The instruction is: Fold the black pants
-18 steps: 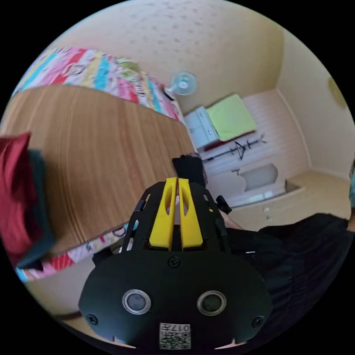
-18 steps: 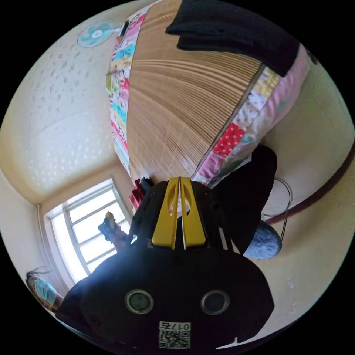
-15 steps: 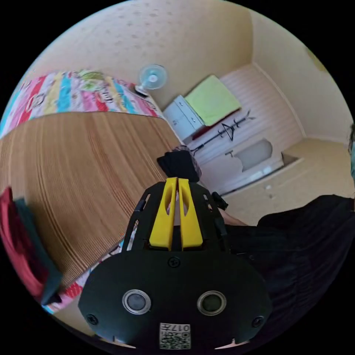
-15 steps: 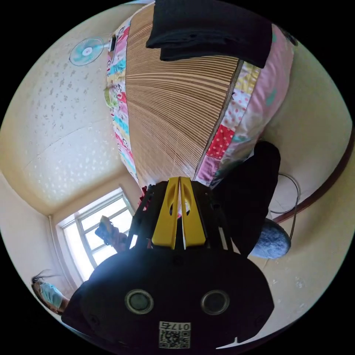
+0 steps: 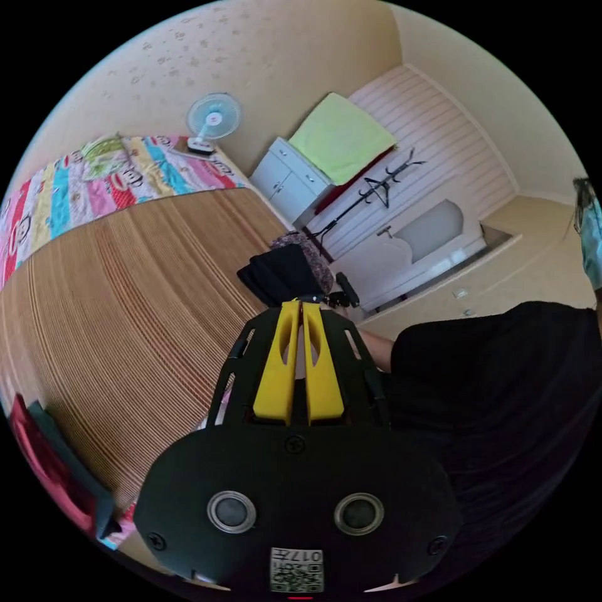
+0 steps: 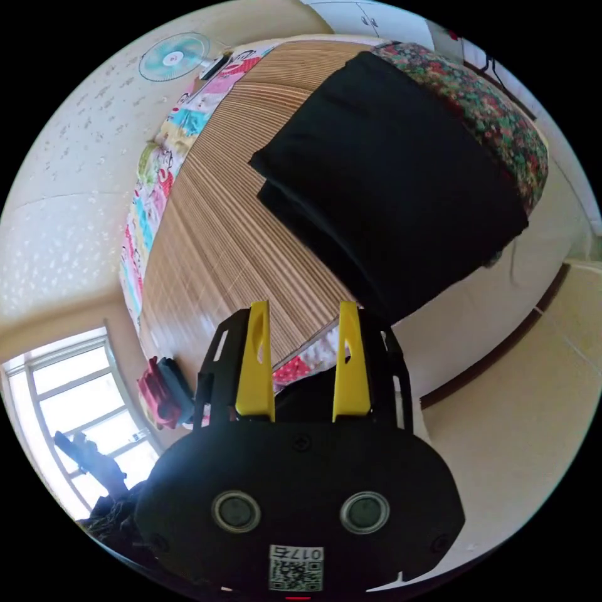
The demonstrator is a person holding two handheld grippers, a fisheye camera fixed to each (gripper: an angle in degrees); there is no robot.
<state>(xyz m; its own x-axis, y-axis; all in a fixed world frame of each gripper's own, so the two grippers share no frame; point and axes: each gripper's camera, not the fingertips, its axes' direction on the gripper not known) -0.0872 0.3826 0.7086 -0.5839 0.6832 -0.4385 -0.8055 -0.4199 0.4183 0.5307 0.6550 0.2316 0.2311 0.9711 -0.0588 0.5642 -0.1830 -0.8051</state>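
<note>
Now that right yellow-jawed gripper point(image 6: 304, 313) has spread from pressed together, nothing between jaws, folded black fabric pants point(image 6: 389, 182) lie released on slatted bamboo mat point(image 6: 207, 251) near bed corner; left yellow-jawed gripper point(image 5: 300, 310) stays pressed together, empty. Fold likely finished.

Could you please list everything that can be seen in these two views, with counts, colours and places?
Black pants: one, black, folded, on the mat's corner.
Bamboo mat: one, tan, covering the bed.
Patterned quilt: one, multicoloured, under the mat.
Floral cushion: one, dark floral, beneath the pants.
Fan: one, pale blue, by the wall.
Cabinet: one, white, beside the bed.
Clothes pile: red and dark, at the mat's far end.
Left tongs: yellow, shut.
Right tongs: yellow, open.
</note>
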